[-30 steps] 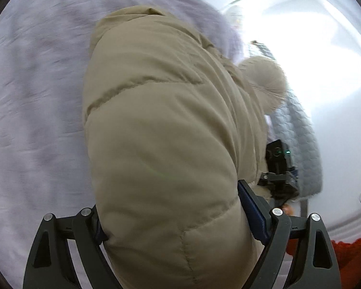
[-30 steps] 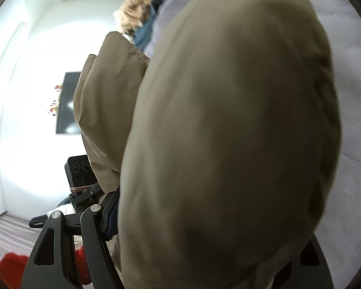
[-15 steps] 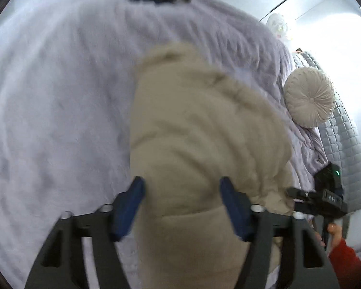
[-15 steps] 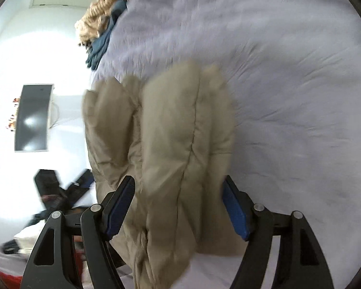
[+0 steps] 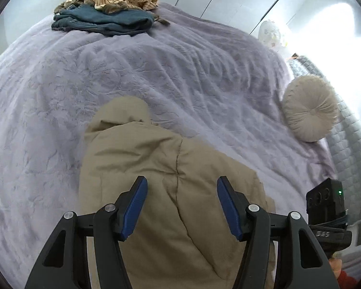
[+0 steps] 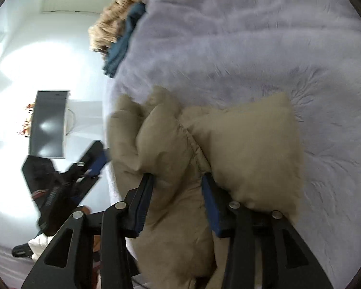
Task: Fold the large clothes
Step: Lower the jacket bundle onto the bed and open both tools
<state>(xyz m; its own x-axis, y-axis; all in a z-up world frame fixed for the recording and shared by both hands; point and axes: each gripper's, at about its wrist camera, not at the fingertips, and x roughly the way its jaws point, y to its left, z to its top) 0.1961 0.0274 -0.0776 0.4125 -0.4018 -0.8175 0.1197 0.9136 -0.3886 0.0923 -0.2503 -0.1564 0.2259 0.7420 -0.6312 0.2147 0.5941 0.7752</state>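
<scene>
A beige puffer jacket (image 5: 156, 168) lies bunched on the lilac bedspread (image 5: 156, 67) near the bed's front edge. My left gripper (image 5: 181, 189) is open above it, jaws wide apart, nothing between the pads. In the right wrist view the jacket (image 6: 248, 144) bulges around my right gripper (image 6: 178, 183), whose jaws stand apart with a thick fold of jacket between them; I cannot tell if they pinch it. The left gripper also shows in the right wrist view (image 6: 89, 161), beside the jacket's left edge.
A pile of folded and crumpled clothes (image 5: 108, 7) sits at the bed's far end. A round beige cushion (image 5: 309, 110) leans on the quilted headboard (image 5: 349, 144) at right. A dark screen (image 6: 48, 122) hangs on the wall.
The jacket dropped from filling both views, held up in the grippers, down onto the bed. My left gripper let go and drew back. The right gripper stays at the jacket's fold.
</scene>
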